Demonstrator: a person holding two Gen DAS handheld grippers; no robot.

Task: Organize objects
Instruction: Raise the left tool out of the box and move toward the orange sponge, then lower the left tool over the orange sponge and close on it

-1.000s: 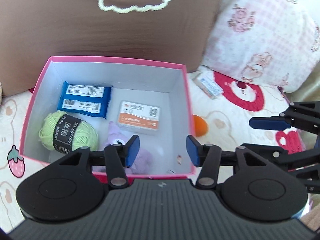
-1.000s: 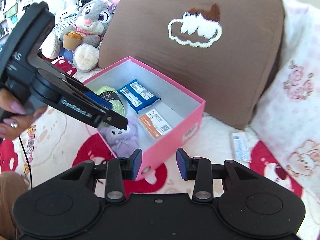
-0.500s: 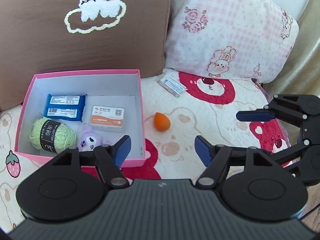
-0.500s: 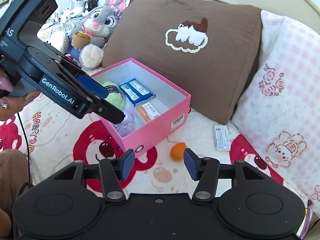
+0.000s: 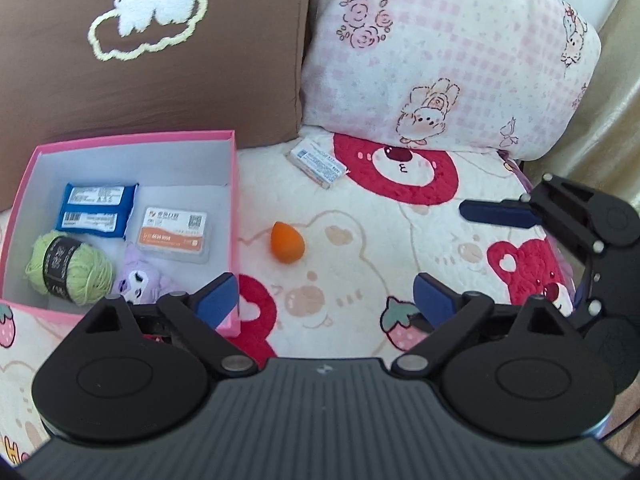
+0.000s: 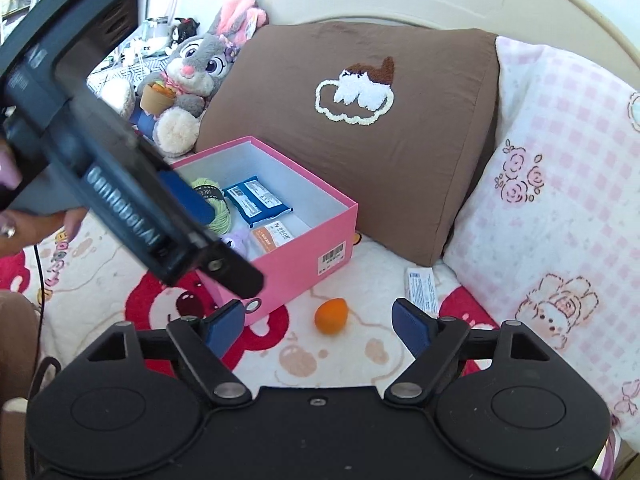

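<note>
An open pink box [image 5: 235, 208] on the bed holds a blue packet [image 5: 96, 208], an orange-and-white card pack [image 5: 174, 232], green yarn [image 5: 70, 266] and a purple plush [image 5: 140, 284]. An orange egg-shaped sponge [image 5: 286, 242] lies on the blanket right of the box. A small white packet [image 5: 318, 162] rests by the pillows. My left gripper [image 5: 326, 300] hovers near the box's front right corner, jaws opening, nothing between them. My right gripper [image 6: 318, 326] is opening too; the sponge [image 6: 331, 315] lies on the blanket just beyond its fingertips, untouched.
A brown cushion [image 6: 360, 140] and a pink checked pillow [image 6: 560, 200] lean behind the box [image 6: 320, 232]. A grey rabbit plush [image 6: 196, 68] sits at the back left. A hand [image 6: 24, 228] grips the left gripper's body. The blanket [image 5: 360, 240] spreads right of the box.
Both grippers' jaws have widened a lot. Both views have pulled back and shifted right from the box, so the orange sponge and white packet now show fully.
</note>
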